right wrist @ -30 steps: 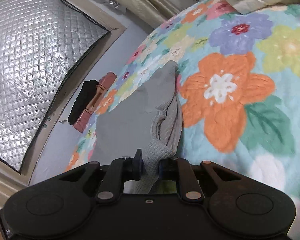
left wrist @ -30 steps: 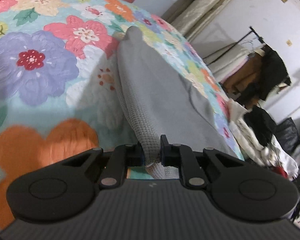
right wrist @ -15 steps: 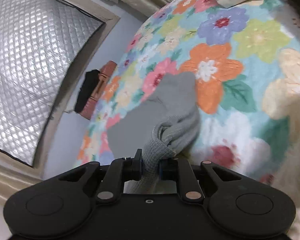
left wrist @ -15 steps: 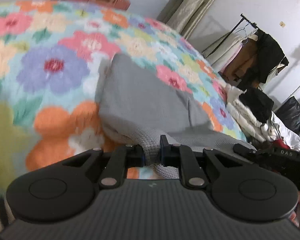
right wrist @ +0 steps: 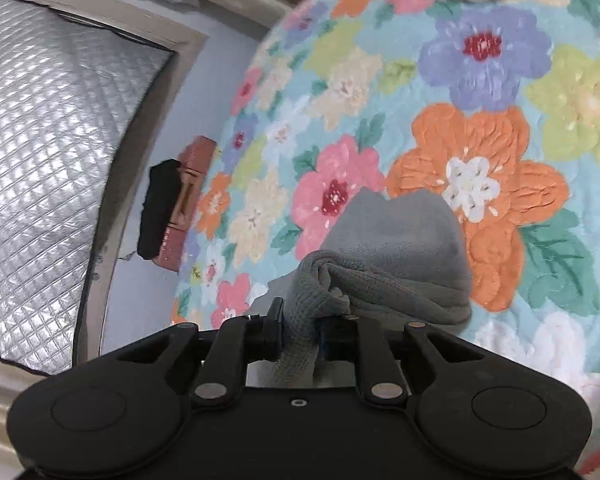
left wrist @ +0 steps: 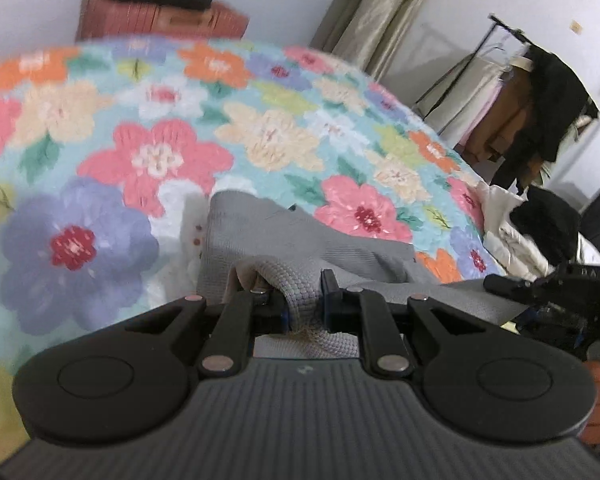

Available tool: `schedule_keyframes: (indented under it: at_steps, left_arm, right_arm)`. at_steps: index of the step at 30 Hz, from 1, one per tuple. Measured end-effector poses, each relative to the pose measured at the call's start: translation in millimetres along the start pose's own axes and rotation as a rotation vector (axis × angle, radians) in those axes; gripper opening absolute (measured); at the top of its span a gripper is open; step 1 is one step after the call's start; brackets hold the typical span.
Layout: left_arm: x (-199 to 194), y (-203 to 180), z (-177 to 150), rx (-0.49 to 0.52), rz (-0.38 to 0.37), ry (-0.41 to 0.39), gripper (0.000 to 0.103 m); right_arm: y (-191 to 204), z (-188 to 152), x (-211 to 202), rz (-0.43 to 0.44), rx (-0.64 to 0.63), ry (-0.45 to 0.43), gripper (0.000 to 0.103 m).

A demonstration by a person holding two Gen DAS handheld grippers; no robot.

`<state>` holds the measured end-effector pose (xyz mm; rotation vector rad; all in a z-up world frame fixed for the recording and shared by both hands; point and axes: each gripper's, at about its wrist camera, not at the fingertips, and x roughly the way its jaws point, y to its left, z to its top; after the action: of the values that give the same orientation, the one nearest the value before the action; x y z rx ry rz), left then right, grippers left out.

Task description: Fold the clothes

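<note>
Ahead of both grippers the floral quilt (left wrist: 260, 128) spreads wide and bare to its far edge. One grey waffle-knit garment (left wrist: 284, 240) lies bunched just beyond the fingers. The left gripper (left wrist: 304, 304) pinches a thick fold of it; the right gripper (right wrist: 300, 324) clamps another twisted, rope-like bunch.

Left gripper (left wrist: 305, 307) and right gripper (right wrist: 301, 330) — both clamped on cloth, side by side.
</note>
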<state>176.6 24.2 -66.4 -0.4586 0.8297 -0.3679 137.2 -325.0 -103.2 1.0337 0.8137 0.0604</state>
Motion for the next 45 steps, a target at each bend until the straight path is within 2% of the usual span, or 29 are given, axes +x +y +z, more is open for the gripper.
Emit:
schedule_keyframes:
  at_steps: [2, 4, 8, 10, 11, 14, 17, 20, 24, 26, 29, 31, 33, 35, 38, 39, 41, 43, 44, 45]
  left_arm:
    - [14, 21, 5, -0.071, -0.071, 0.039, 0.014]
    - [22, 40, 6, -0.114, -0.084, 0.069, 0.013]
    - [27, 52, 8, -0.176, -0.116, 0.058, 0.013]
    - [36, 59, 13, -0.222, -0.136, 0.045, 0.013]
    - [43, 63, 15, -0.227, -0.140, 0.034, 0.013]
    - [68, 76, 21, -0.195, -0.155, 0.007, 0.015]
    - [85, 93, 19, -0.238, -0.194, -0.003, 0.015]
    - [86, 93, 18, -0.220, -0.214, -0.028, 0.015]
    - [71, 87, 22, -0.200, -0.256, -0.121, 0.018]
    - [60, 88, 24, -0.198, -0.249, -0.173, 0.022]
    - [47, 90, 29, -0.189, -0.238, -0.194, 0.023]
    - [37, 81, 27, -0.112, -0.183, -0.187, 0.024]
    - [25, 66, 24, 0.033, -0.112, -0.199, 0.035]
    - [14, 50, 21, 0.177, -0.068, -0.202, 0.053]
    - [9, 37, 17, 0.322, -0.033, -0.192, 0.061]
    - [12, 36, 15, 0.347, -0.023, -0.182, 0.063]
    - [25, 37, 12, 0.378, 0.005, -0.137, 0.065]
    - [40, 39, 10, 0.384, 0.048, -0.098, 0.065]
    - [45, 41, 9, 0.384, 0.067, -0.092, 0.065]
    - [49, 42, 10, 0.382, 0.084, -0.095, 0.065]
  right_arm:
    - [2, 3, 7, -0.017, -0.023, 0.010, 0.021]
    - [5, 3, 12, -0.021, -0.059, 0.029, 0.020]
    - [8, 4, 24, -0.017, -0.126, 0.039, 0.022]
    - [3, 16, 37, -0.001, -0.097, 0.037, 0.025]
    - [-1, 21, 42, 0.015, -0.085, 0.035, 0.031]
    - [-13, 35, 51, 0.077, -0.072, 0.022, 0.036]
    - [-28, 44, 45, 0.145, -0.077, -0.027, 0.041]
    - [-37, 53, 38, 0.139, -0.103, -0.055, 0.044]
    - [-17, 49, 22, 0.099, -0.263, -0.082, 0.044]
    - [0, 39, 17, 0.074, -0.412, -0.104, 0.044]
    - [7, 32, 26, -0.017, -0.525, -0.103, 0.056]
    - [9, 28, 34, -0.084, -0.585, -0.097, 0.056]
    - [11, 24, 42, -0.151, -0.644, -0.091, 0.056]
    - [4, 29, 52, -0.133, -0.620, -0.047, 0.056]
    - [-5, 36, 68, -0.105, -0.584, -0.015, 0.058]
    - [-5, 36, 75, -0.110, -0.584, -0.018, 0.065]
    - [-9, 39, 88, -0.115, -0.565, -0.035, 0.072]
    - [-14, 39, 97, -0.102, -0.534, -0.058, 0.071]
    - [-15, 37, 100, -0.086, -0.536, -0.072, 0.058]
    - [-13, 35, 99, -0.065, -0.560, -0.083, 0.026]
